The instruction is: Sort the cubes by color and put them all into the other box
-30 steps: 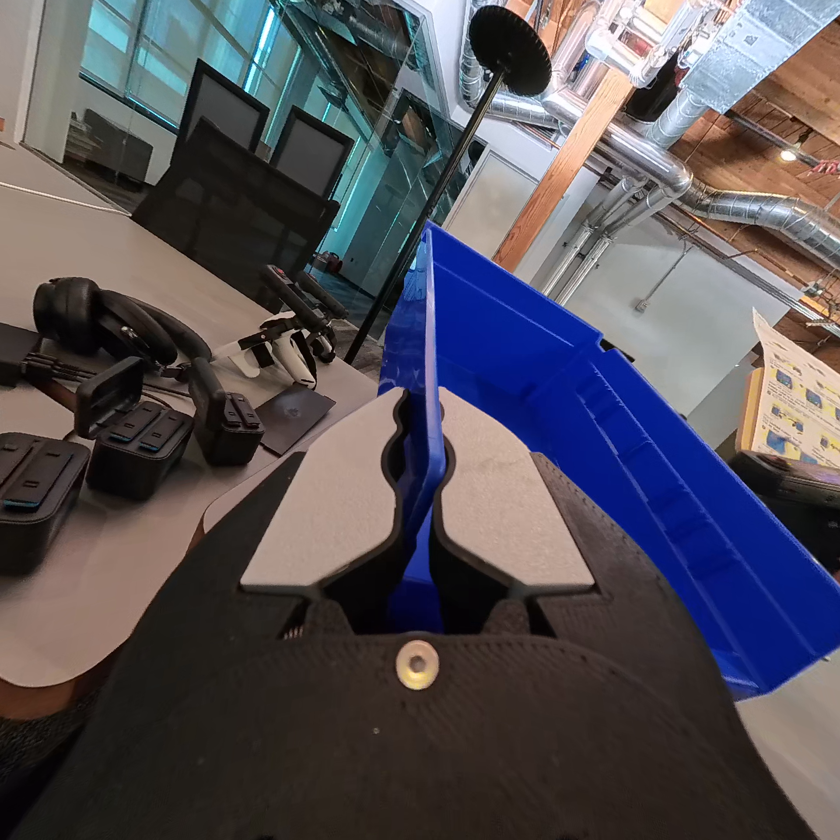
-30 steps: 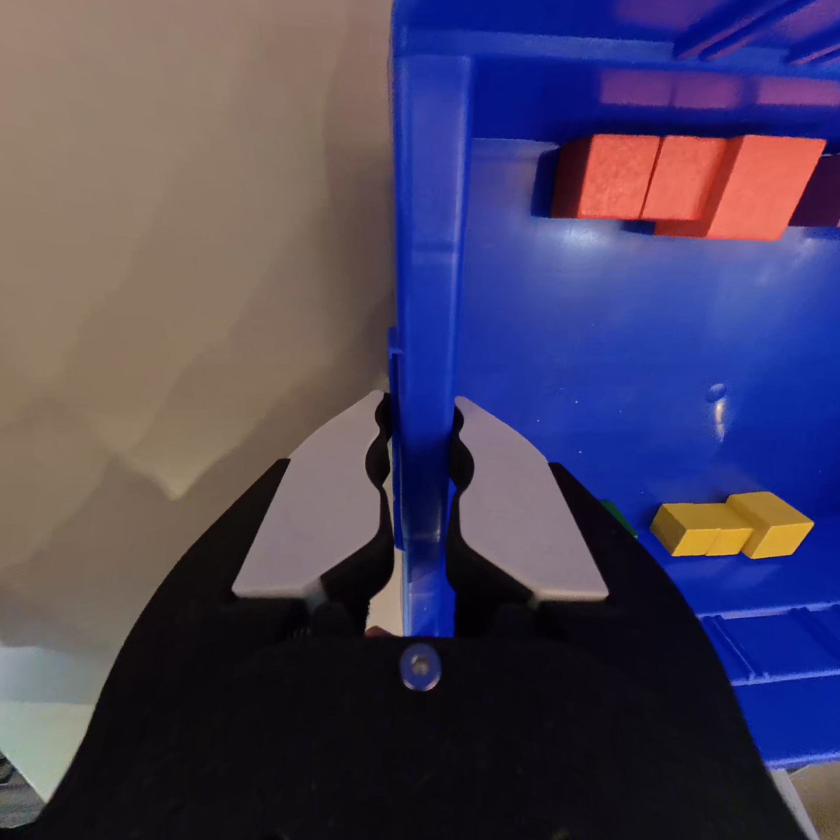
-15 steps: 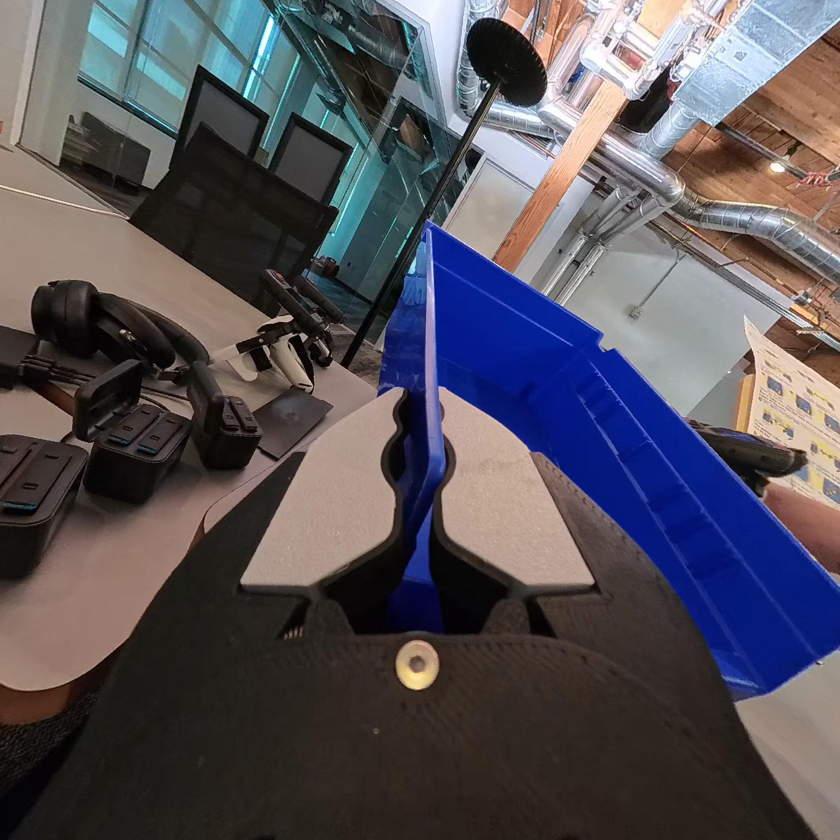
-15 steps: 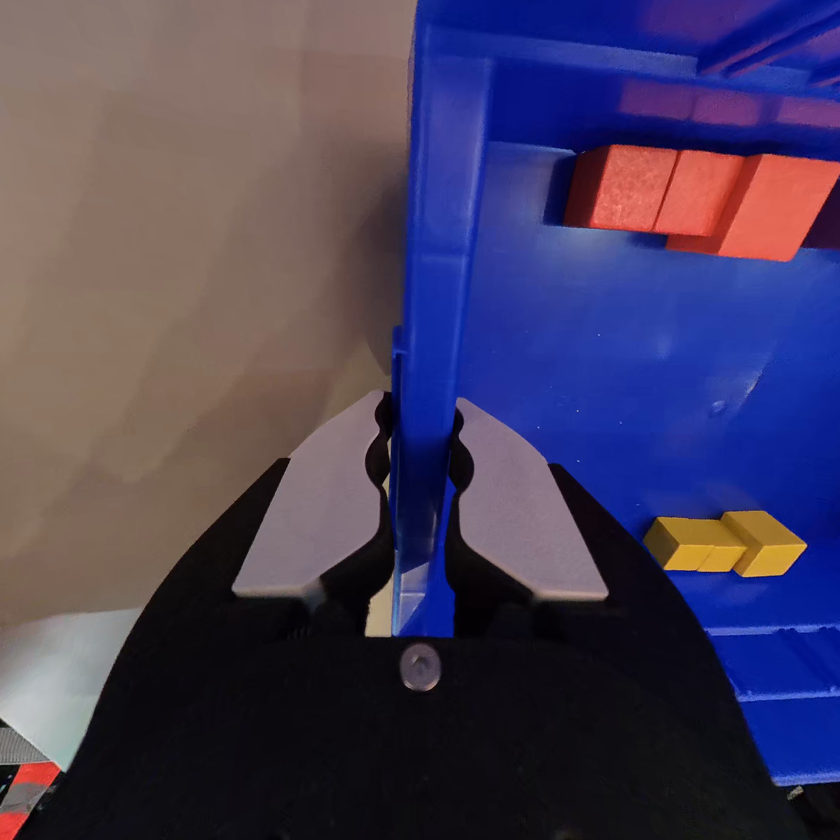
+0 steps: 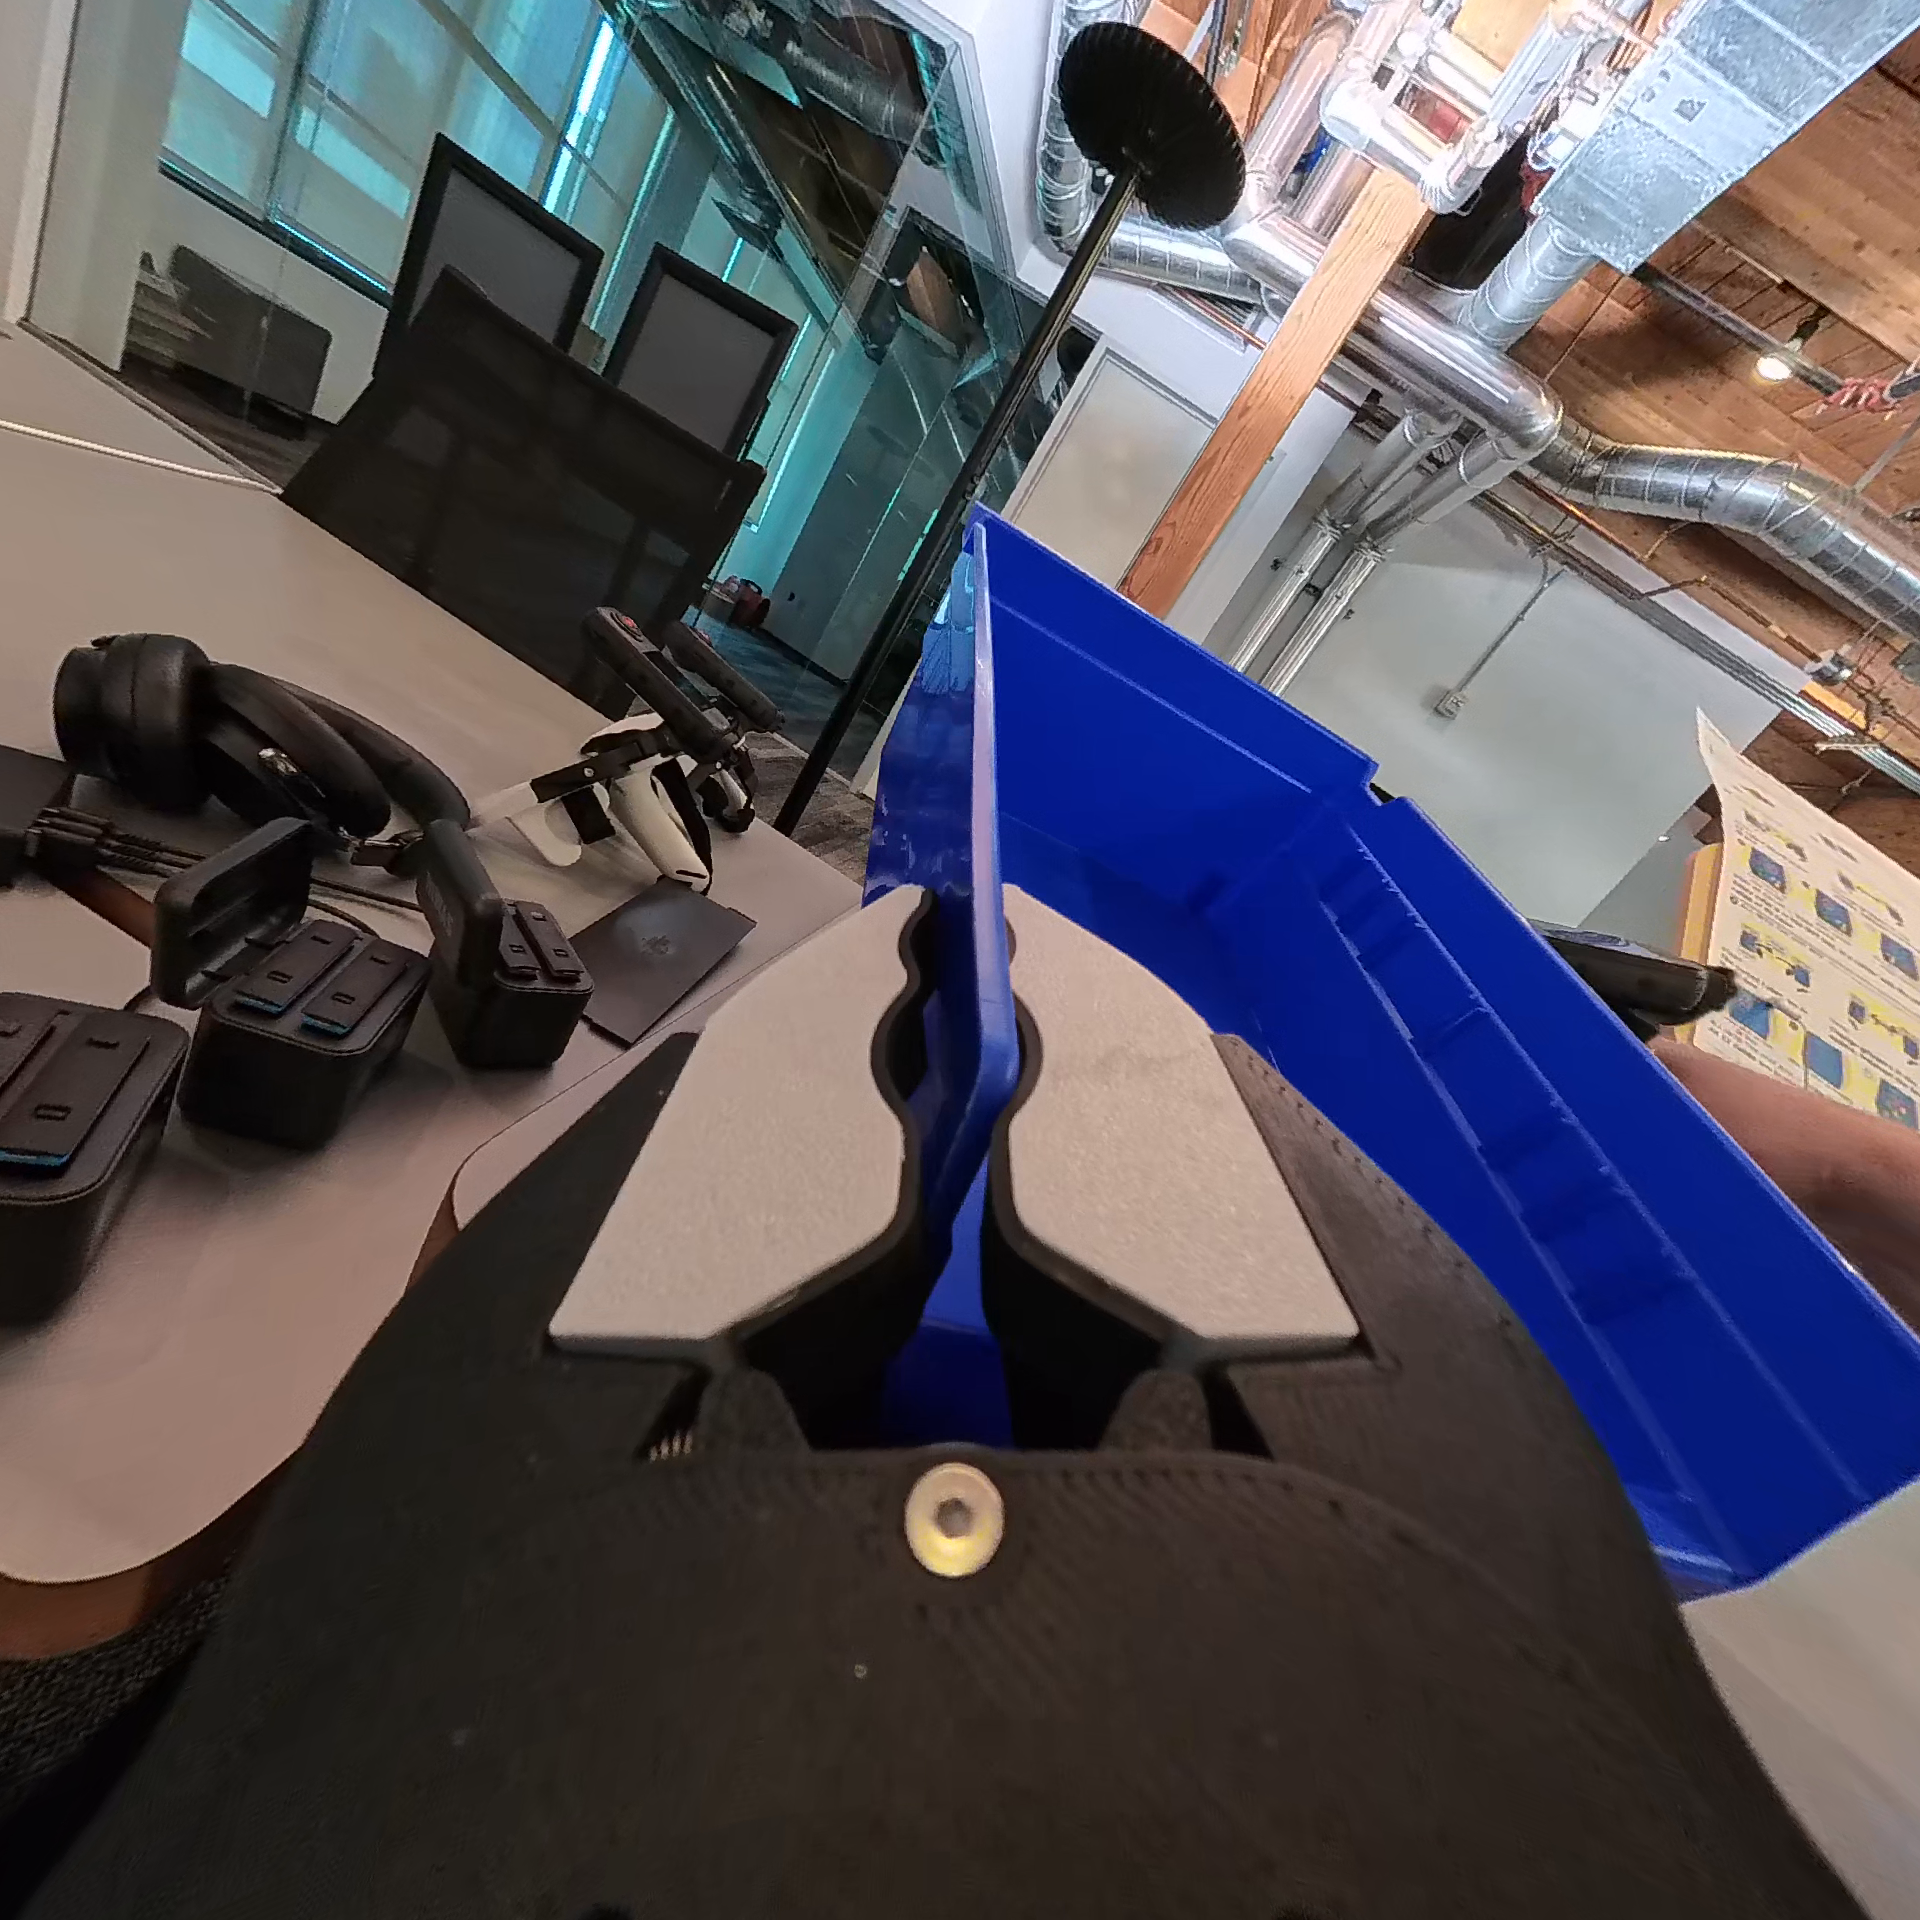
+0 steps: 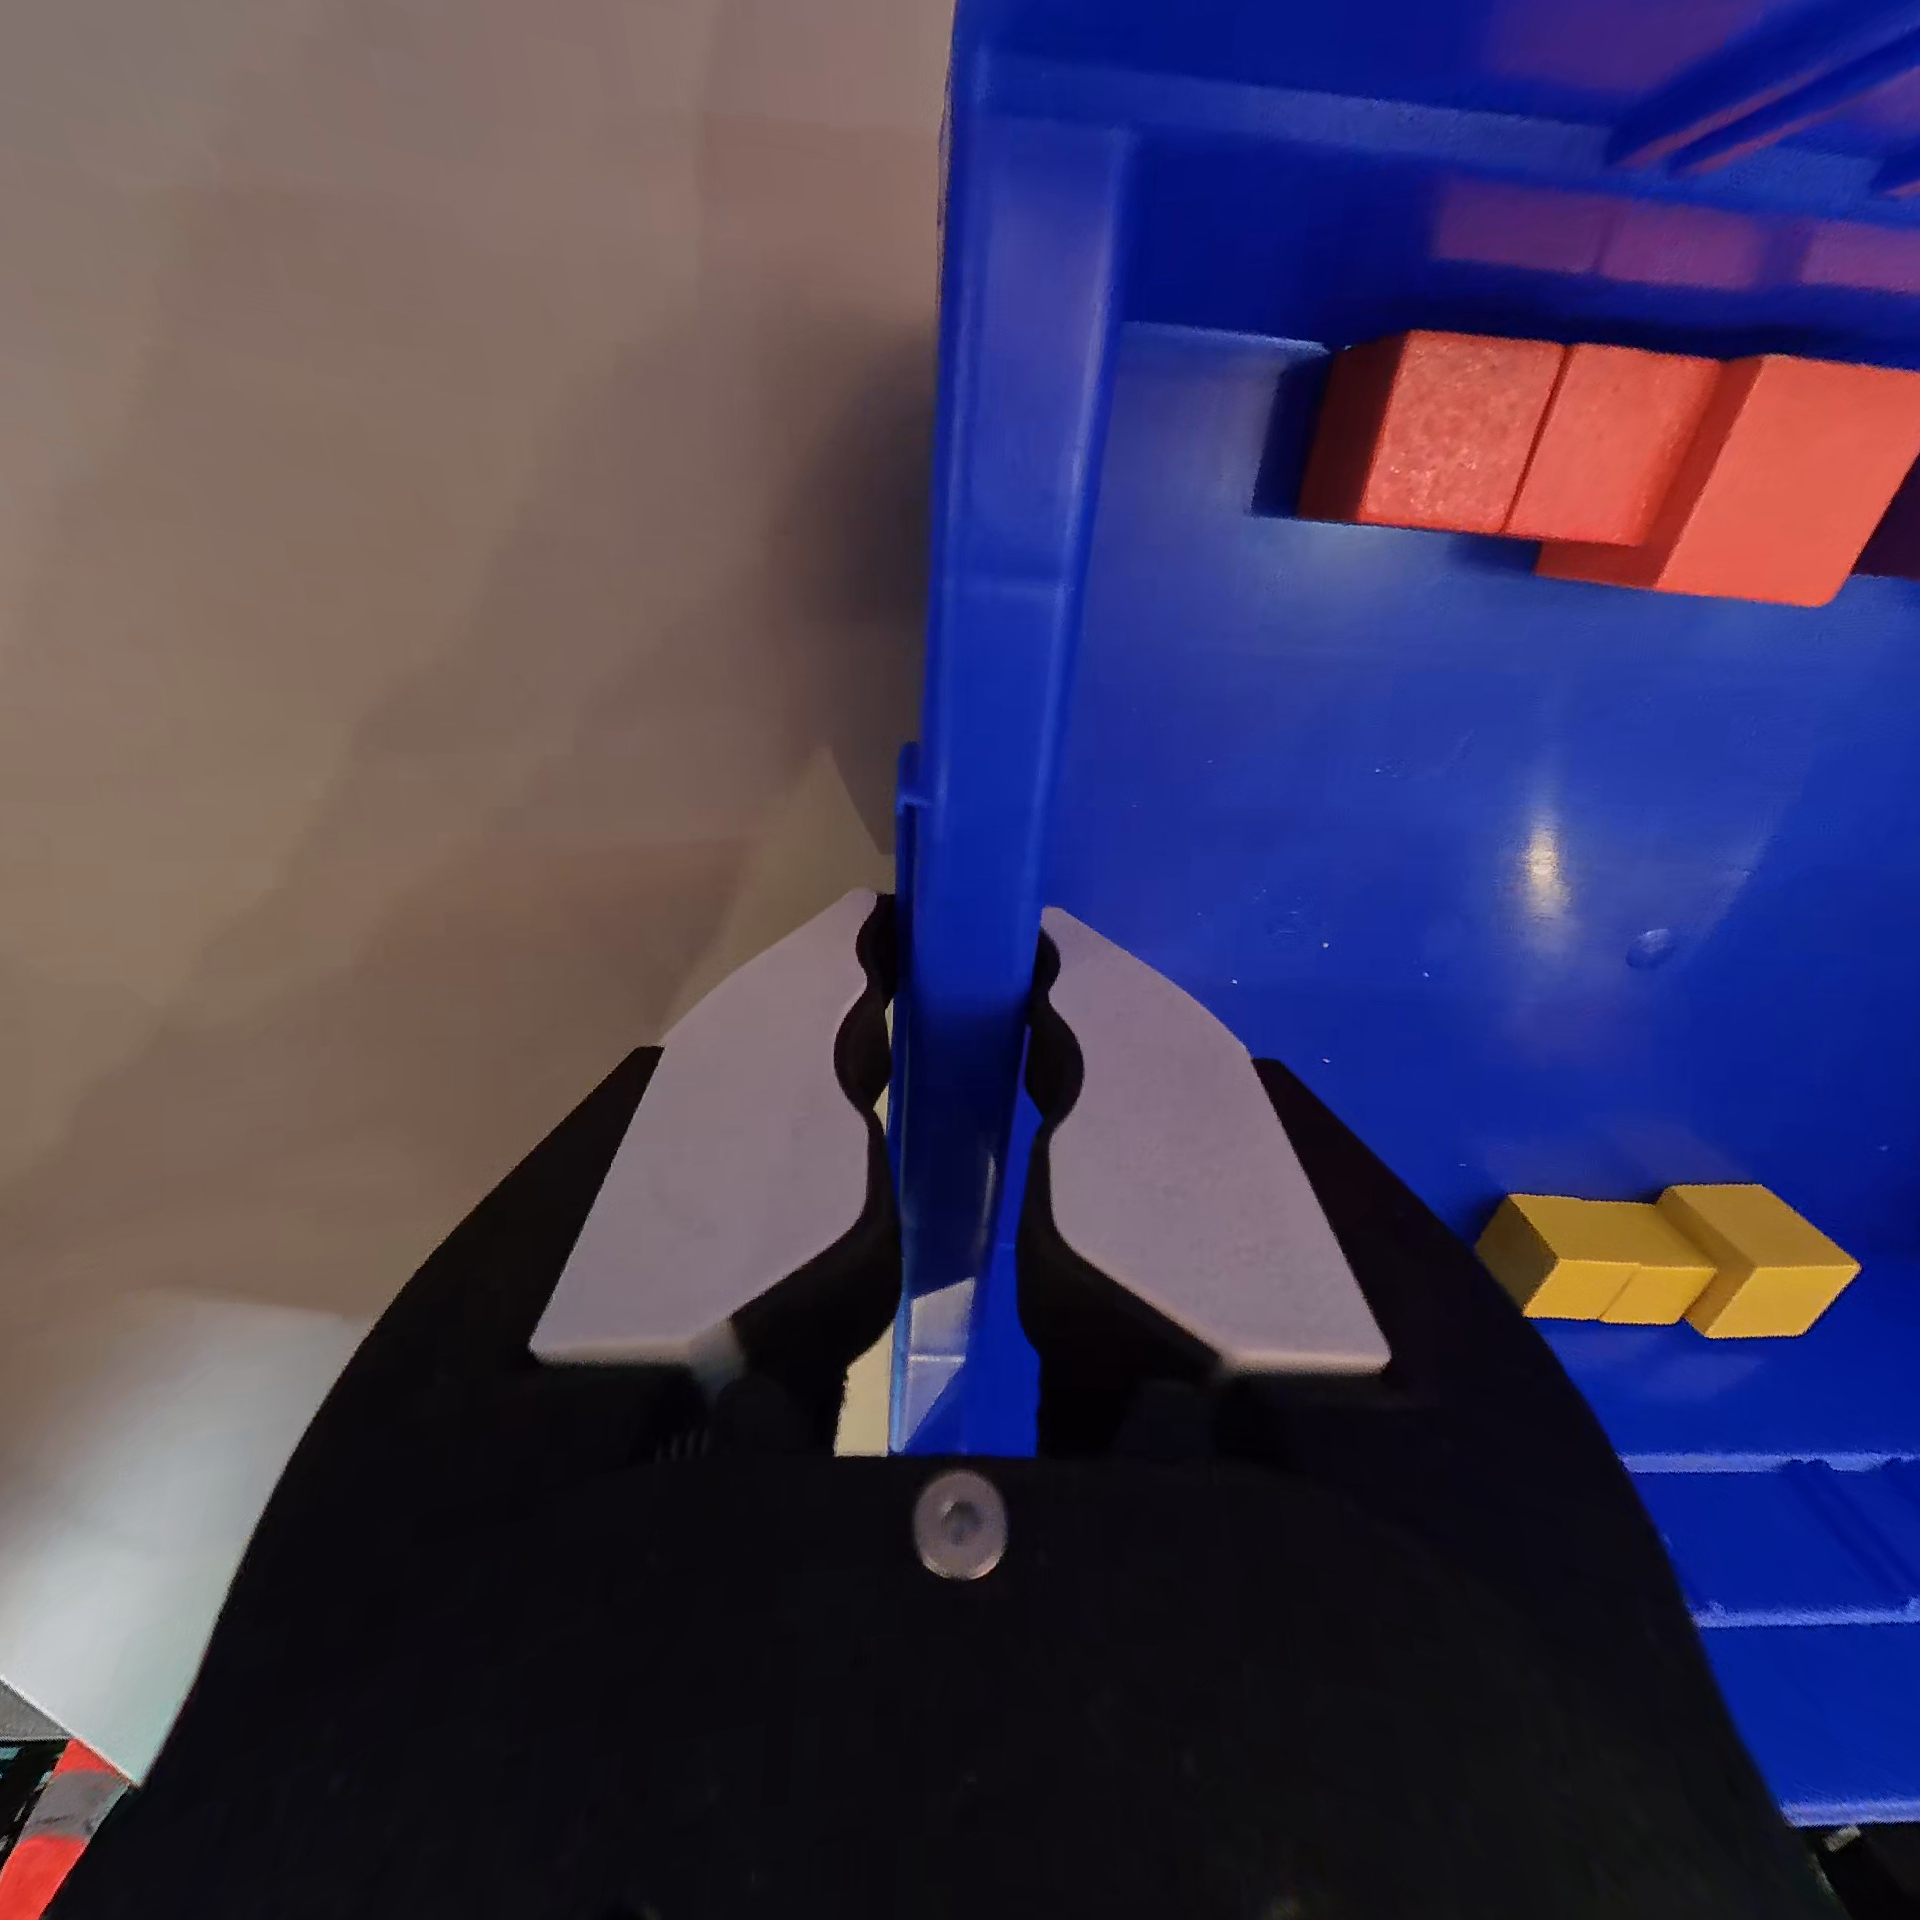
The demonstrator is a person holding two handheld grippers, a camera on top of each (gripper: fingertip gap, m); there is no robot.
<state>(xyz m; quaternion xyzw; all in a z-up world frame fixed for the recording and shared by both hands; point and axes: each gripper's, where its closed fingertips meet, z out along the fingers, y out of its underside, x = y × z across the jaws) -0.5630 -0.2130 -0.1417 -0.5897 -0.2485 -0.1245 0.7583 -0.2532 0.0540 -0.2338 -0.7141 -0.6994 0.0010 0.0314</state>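
Blue bin, carried by two grippers.

Left gripper (image 5: 961,914) and right gripper (image 6: 956,914), each clamped on a side wall of the blue bin (image 6: 1455,831). Beyond the right fingers: red cubes (image 6: 1579,468) far, yellow cubes (image 6: 1662,1273) near. Bin likely stiff, light, slick; rim grip suits, cubes may slide.

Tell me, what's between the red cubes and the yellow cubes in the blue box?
Nothing: the right wrist view shows only bare blue box floor between the red cubes and the yellow cubes.

Left wrist view bright, sharp, daylit, edges bowed; right wrist view dim, softly blurred, glare on blue box (image 6: 1538,883).
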